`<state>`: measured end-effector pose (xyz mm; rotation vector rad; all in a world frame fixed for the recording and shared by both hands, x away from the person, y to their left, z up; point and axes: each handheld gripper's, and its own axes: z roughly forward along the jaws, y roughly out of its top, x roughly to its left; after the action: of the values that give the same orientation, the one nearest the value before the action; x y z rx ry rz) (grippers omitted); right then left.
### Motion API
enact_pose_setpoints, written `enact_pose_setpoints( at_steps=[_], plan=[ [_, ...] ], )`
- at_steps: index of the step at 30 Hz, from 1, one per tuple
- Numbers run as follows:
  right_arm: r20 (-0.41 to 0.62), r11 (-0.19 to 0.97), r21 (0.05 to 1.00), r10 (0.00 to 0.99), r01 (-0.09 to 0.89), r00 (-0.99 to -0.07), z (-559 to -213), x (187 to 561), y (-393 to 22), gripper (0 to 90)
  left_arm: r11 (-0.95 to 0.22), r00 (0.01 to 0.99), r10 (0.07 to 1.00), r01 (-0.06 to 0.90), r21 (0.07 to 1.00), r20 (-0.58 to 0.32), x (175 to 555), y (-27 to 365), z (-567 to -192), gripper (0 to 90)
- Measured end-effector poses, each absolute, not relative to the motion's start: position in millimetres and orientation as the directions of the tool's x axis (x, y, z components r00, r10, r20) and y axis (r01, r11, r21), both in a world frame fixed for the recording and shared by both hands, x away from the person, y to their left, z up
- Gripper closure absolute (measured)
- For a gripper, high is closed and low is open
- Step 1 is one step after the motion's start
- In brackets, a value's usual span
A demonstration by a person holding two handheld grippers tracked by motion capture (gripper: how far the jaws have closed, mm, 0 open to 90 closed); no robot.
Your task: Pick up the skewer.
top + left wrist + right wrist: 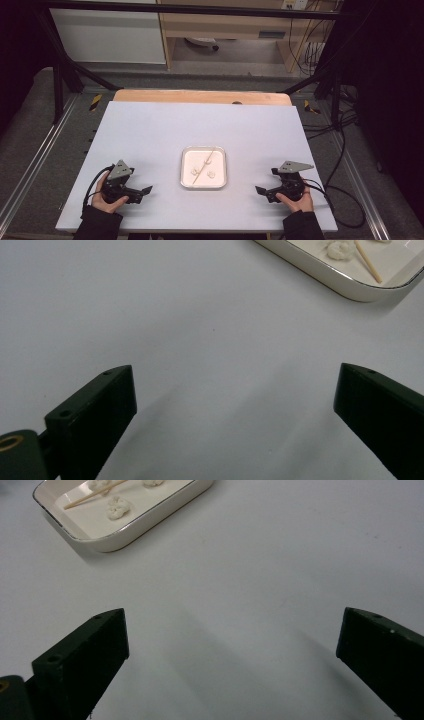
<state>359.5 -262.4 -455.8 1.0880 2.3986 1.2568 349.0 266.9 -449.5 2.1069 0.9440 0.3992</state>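
Observation:
A square white dish (pixel 183 167) sits in the middle of the white tabletop (pixel 150 130). A thin wooden stick (pixel 206 162) and a few small white lumps (pixel 195 171) lie in it. My left gripper (pixel 144 194) rests left of the dish, with its jaws wide apart and pointing at it. In the left gripper view the gripper (pixel 236 370) stands open over bare table, and the dish (pixel 320 275), stick (pixel 367 261) and a lump (pixel 339 250) lie ahead to the right. My right gripper (pixel 263 195) mirrors it on the right side. It (pixel 234 611) is open and holds nothing, with the dish (pixel 145 527), stick (pixel 92 496) and a lump (pixel 118 507) ahead to the left.
A wooden edge (pixel 200 96) borders the far side of the tabletop. Black frame legs (pixel 59 90) stand beyond the back corners. Cables (pixel 345 150) trail on the floor along the right side. Bare table lies between each gripper and the dish.

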Motion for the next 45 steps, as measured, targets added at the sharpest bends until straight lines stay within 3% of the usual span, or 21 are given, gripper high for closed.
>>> enact_pose_setpoints(
  at_steps=[45],
  plan=[
    [0.13, 0.366, 0.773, 0.708, 0.518, -0.695, -456, 359, -261, 0.9, -0.451, 0.696, 0.718, 0.471, 0.758, -0.006, 352, 221, -430, 2.3]
  ],
)
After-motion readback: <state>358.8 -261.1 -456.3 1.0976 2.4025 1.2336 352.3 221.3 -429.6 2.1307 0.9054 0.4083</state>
